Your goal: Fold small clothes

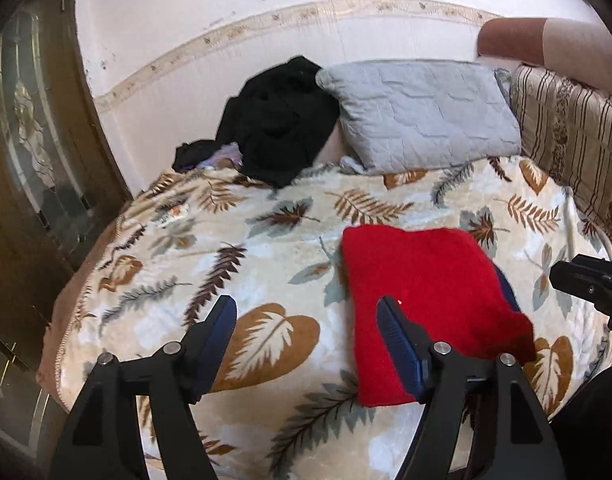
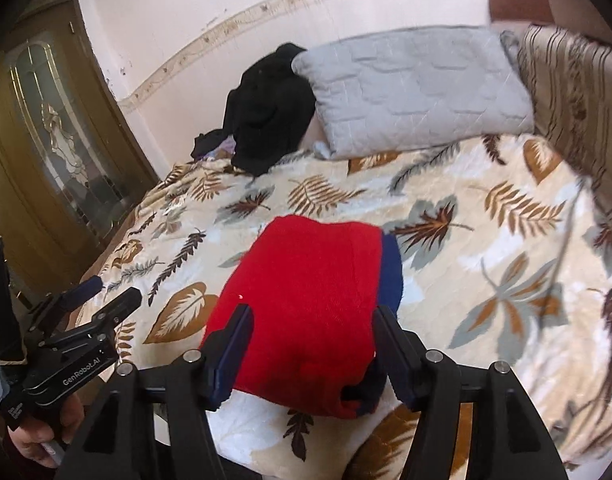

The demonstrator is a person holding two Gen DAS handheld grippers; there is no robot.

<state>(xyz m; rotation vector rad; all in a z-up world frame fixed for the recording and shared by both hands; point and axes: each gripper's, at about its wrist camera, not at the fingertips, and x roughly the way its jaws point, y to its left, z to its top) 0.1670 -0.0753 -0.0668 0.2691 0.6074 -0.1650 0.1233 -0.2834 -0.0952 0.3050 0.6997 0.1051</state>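
Red garment (image 1: 425, 304): folded flat on leaf-print blanket (image 1: 266, 240), near its front edge, blue layer showing at right side
Left gripper (image 1: 306, 320): jaws apart, nothing between, above blanket
Right gripper (image 2: 311, 328): jaws apart, clear of garment
Black clothes (image 1: 282, 120): far edge, beside grey pillow (image 1: 421, 112)

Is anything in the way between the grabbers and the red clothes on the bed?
No. The red garment lies folded on the leaf blanket, just ahead of the right gripper, with the left gripper beside it. Both have open, empty jaws.

Both wrist views downward over bed (image 1: 266, 248)
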